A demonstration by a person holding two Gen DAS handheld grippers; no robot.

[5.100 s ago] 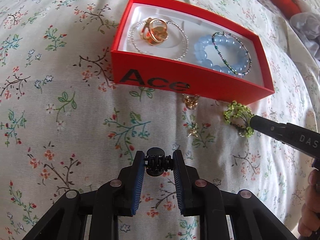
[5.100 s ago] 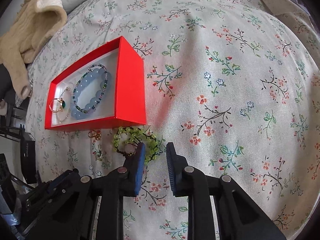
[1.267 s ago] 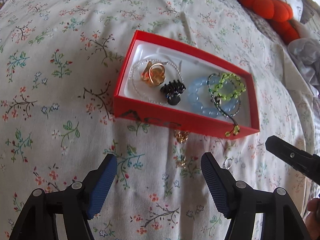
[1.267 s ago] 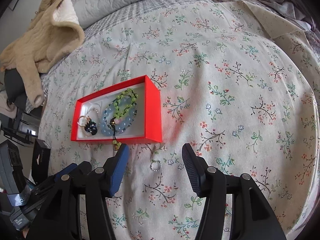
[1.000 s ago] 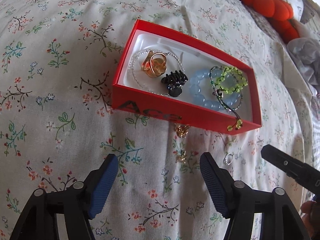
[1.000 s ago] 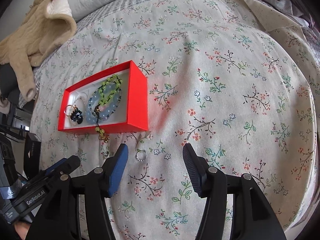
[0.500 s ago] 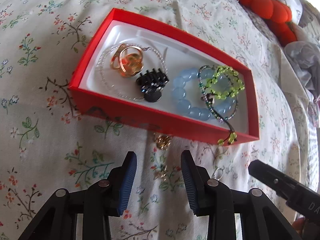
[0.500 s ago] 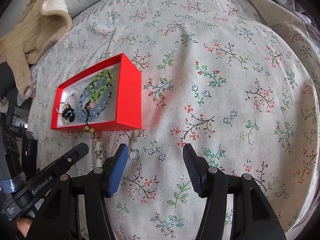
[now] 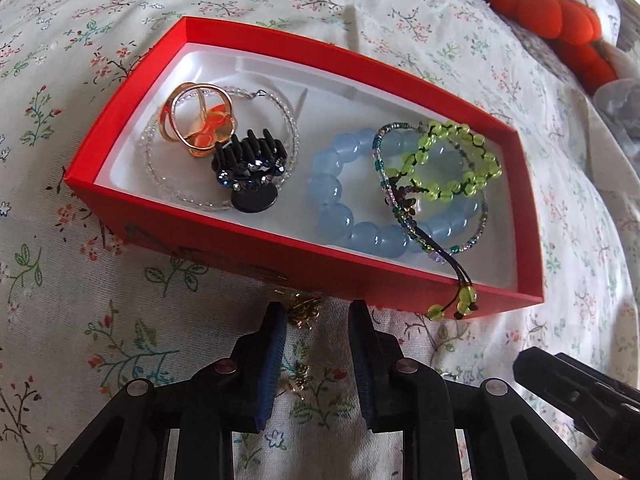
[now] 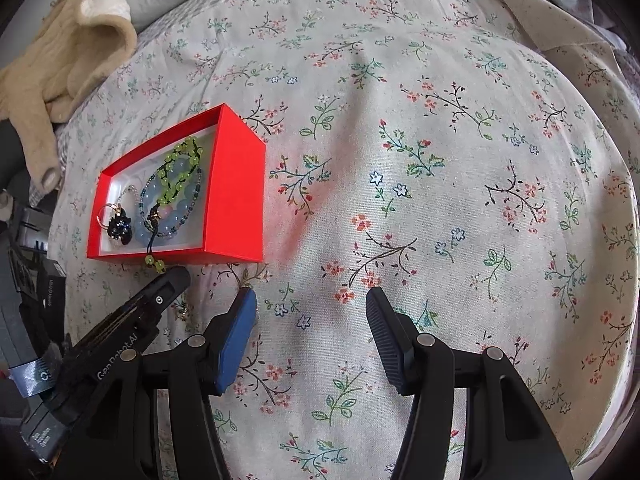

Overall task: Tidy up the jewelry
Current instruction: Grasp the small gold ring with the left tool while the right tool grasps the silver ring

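Note:
A red box on the floral bedspread holds a gold ring, a black hair claw, a blue bead bracelet and a green bead bracelet whose cord hangs over the front wall. A small gold piece lies on the cloth just in front of the box, between the fingertips of my left gripper, which is open around it. Another small gold piece lies further back between the fingers. My right gripper is open and empty, right of the box.
An orange plush toy lies at the far right behind the box. A beige knitted garment lies at the far left of the bed. The right gripper's finger shows at the lower right of the left wrist view.
The hair claw and green bracelet went into the box. My left gripper has since moved close to the box front and narrowed around the small gold piece. My right gripper stays wide open.

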